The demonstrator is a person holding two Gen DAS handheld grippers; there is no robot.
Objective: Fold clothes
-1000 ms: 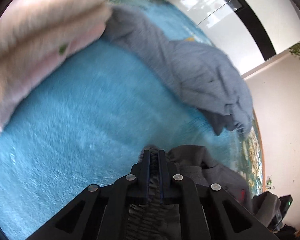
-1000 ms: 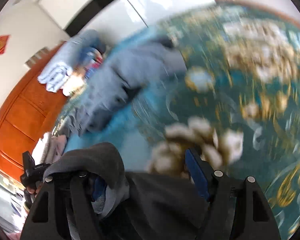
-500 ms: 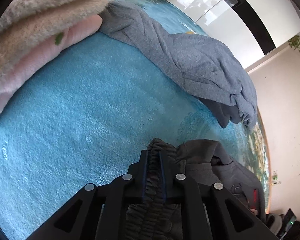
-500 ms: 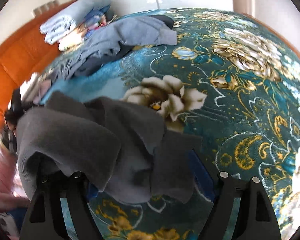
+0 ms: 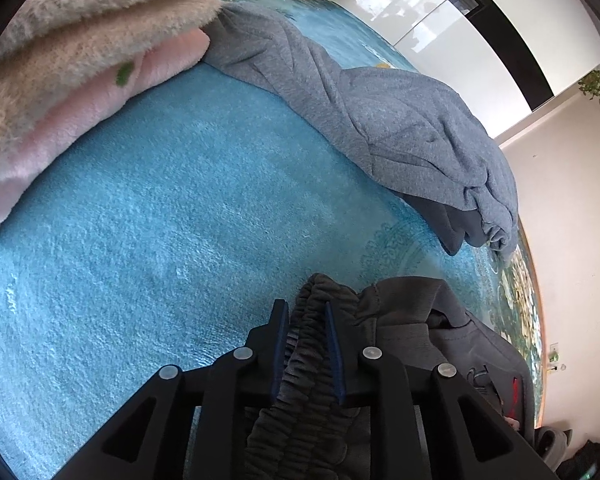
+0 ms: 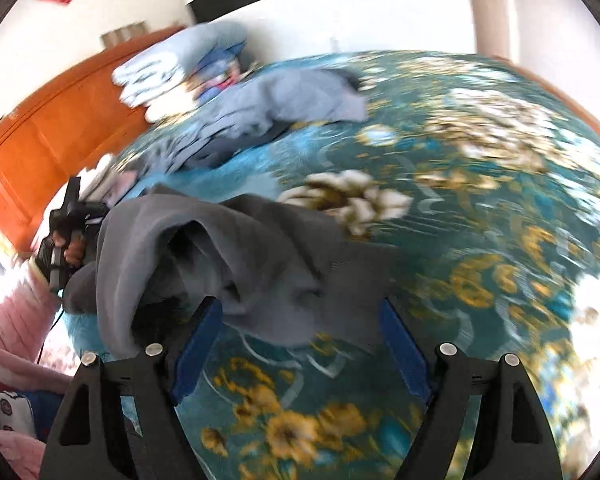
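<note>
A dark grey garment (image 5: pixel 416 320) lies crumpled on the blue blanket (image 5: pixel 160 220). My left gripper (image 5: pixel 306 312) is shut on its ribbed elastic waistband (image 5: pixel 308 344). In the right wrist view the same dark grey garment (image 6: pixel 236 256) lies in a heap on the floral bedspread (image 6: pixel 480 240). My right gripper (image 6: pixel 300 312) is open and empty, its jaws wide apart just in front of the heap. The left gripper (image 6: pixel 66 224) shows at the far left of that view.
A blue-grey sweatshirt (image 5: pixel 380 112) lies spread behind the dark garment. A pink and beige fluffy blanket (image 5: pixel 80 72) is at the upper left. Folded clothes (image 6: pixel 172 68) are stacked against an orange wooden headboard (image 6: pixel 40 140). White walls stand beyond the bed.
My right gripper has let go of the dark garment and pulled back, its jaws now wide open. My left gripper still holds the waistband, jaws slightly wider.
</note>
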